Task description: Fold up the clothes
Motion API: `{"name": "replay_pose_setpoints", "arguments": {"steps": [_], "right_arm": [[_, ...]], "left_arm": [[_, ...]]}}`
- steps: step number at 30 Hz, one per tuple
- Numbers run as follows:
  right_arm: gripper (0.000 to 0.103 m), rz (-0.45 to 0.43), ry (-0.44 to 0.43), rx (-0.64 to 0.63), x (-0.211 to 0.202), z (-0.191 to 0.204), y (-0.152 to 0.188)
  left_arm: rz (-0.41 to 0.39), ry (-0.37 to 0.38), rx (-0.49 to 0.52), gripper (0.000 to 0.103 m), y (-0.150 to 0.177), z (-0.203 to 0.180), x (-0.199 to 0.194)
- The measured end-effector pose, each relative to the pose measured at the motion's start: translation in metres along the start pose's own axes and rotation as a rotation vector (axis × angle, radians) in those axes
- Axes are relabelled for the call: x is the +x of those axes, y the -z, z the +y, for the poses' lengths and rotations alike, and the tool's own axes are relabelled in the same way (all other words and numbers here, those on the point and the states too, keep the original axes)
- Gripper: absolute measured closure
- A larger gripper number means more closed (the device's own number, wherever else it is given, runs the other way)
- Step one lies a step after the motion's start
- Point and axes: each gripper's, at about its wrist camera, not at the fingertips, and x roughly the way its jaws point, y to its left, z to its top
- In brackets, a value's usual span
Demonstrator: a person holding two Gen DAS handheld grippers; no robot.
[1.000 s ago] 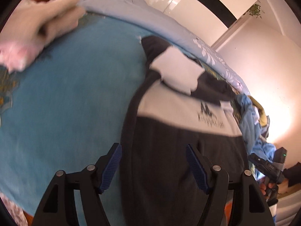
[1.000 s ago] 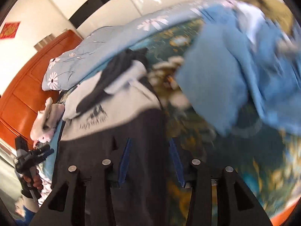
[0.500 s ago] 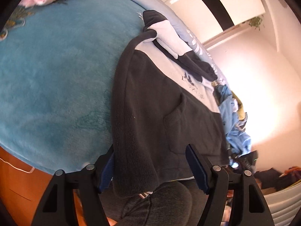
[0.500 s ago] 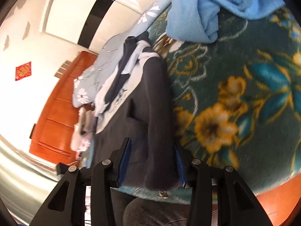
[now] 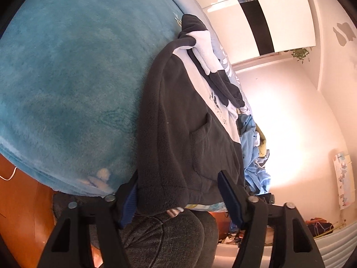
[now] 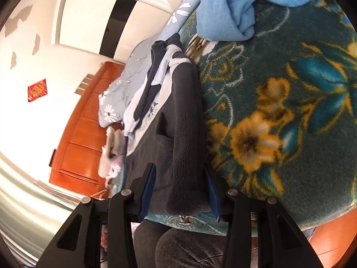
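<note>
A dark grey and white fleece jacket (image 5: pixel 185 120) lies lengthwise on the bed, its hem hanging over the near edge. My left gripper (image 5: pixel 178 198) is open, its blue pads on either side of the hem's left corner. In the right wrist view the jacket (image 6: pixel 176 116) runs away from me, and my right gripper (image 6: pixel 181 193) is open with the hem's right corner between its pads. Neither gripper pinches the cloth.
A teal blanket (image 5: pixel 67 78) covers the bed on the left, a floral blanket (image 6: pixel 279 122) on the right. A heap of light blue clothes (image 6: pixel 234 6) lies beyond the jacket. Pink and white clothes (image 6: pixel 111 151) lie by the wooden headboard (image 6: pixel 82 138). The person's grey-trousered legs (image 5: pixel 169 239) are below.
Both grippers have drawn back from over the jacket to the near bed edge and dropped low at the hem. The jacket now looks laid out straighter.
</note>
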Motion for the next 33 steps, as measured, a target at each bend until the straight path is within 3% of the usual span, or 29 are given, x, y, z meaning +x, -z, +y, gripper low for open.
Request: {"name": "replay_pose_setpoints", "arguments": {"steps": [2, 3, 4, 7, 12, 16, 20, 24, 27, 33], "right_arm": [[0.08, 0.009, 0.03, 0.026, -0.002, -0.006, 0.001], [0.083, 0.013, 0.034, 0.039, -0.004, -0.009, 0.001], [0.082, 0.013, 0.034, 0.046, -0.006, -0.01, 0.001], [0.083, 0.022, 0.045, 0.053, -0.011, -0.009, 0.001], [0.083, 0.009, -0.067, 0.08, -0.02, 0.008, -0.022], [0.083, -0.041, -0.14, 0.065, -0.021, 0.041, -0.071], [0.084, -0.075, -0.182, 0.015, 0.003, 0.086, -0.13], [0.083, -0.095, -0.176, 0.014, 0.038, 0.114, -0.188], [0.083, -0.113, -0.146, 0.091, 0.068, 0.113, -0.235], [0.084, -0.184, -0.061, 0.166, 0.131, 0.103, -0.313]], "left_arm": [[-0.006, 0.0, -0.037, 0.062, 0.0, 0.008, -0.003], [-0.008, 0.0, -0.06, 0.076, 0.0, 0.014, -0.004], [-0.009, 0.008, -0.078, 0.079, 0.0, 0.02, -0.006], [-0.025, 0.049, -0.097, 0.081, 0.002, 0.025, -0.009], [-0.069, 0.215, -0.083, 0.082, -0.025, 0.002, -0.025], [-0.117, 0.287, 0.014, 0.081, -0.079, -0.046, -0.027], [-0.154, 0.289, 0.044, 0.081, -0.147, -0.082, -0.013], [-0.149, 0.283, -0.013, 0.081, -0.227, -0.096, 0.018], [-0.136, 0.281, -0.111, 0.081, -0.287, -0.088, 0.049], [-0.147, 0.153, -0.187, 0.081, -0.363, -0.066, 0.112]]}}
